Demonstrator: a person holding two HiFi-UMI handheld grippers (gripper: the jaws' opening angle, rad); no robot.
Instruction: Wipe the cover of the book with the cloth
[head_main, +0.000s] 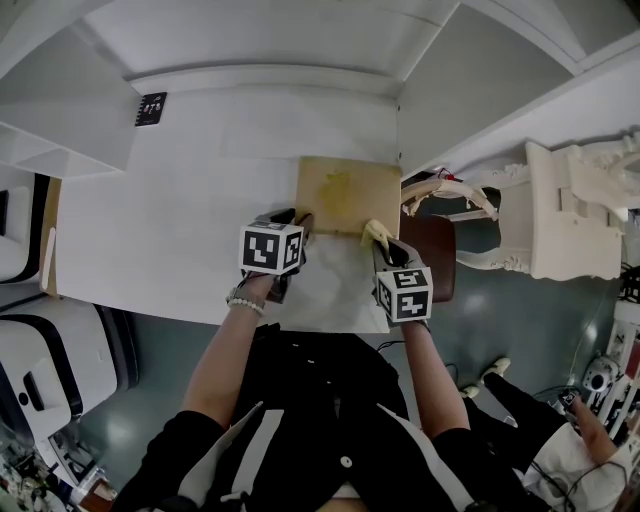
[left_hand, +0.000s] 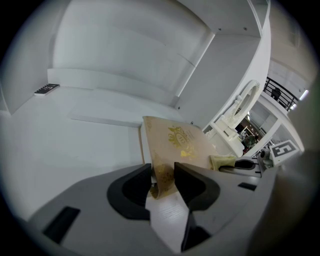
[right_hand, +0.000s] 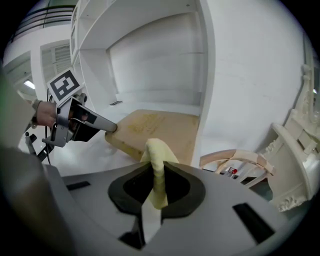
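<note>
A book lies open on the white desk (head_main: 150, 230), its tan cover (head_main: 338, 192) with a gold emblem turned away from me and white pages (head_main: 325, 290) nearer. My left gripper (head_main: 300, 222) is shut on the cover's near left corner; in the left gripper view the jaws (left_hand: 162, 182) pinch the tan cover (left_hand: 180, 142). Just right of it, my right gripper (head_main: 378, 238) is shut on a yellow cloth (head_main: 377, 230) at the cover's near right edge. The right gripper view shows the cloth (right_hand: 157, 170) standing folded between the jaws, the cover (right_hand: 155, 127) beyond it.
A small black device (head_main: 152, 108) lies at the desk's far left. A white side wall (head_main: 430, 90) borders the desk right of the book. A brown-seated chair (head_main: 432, 255) and a white ornate chair (head_main: 560, 215) stand to the right. A person sits at lower right (head_main: 560, 440).
</note>
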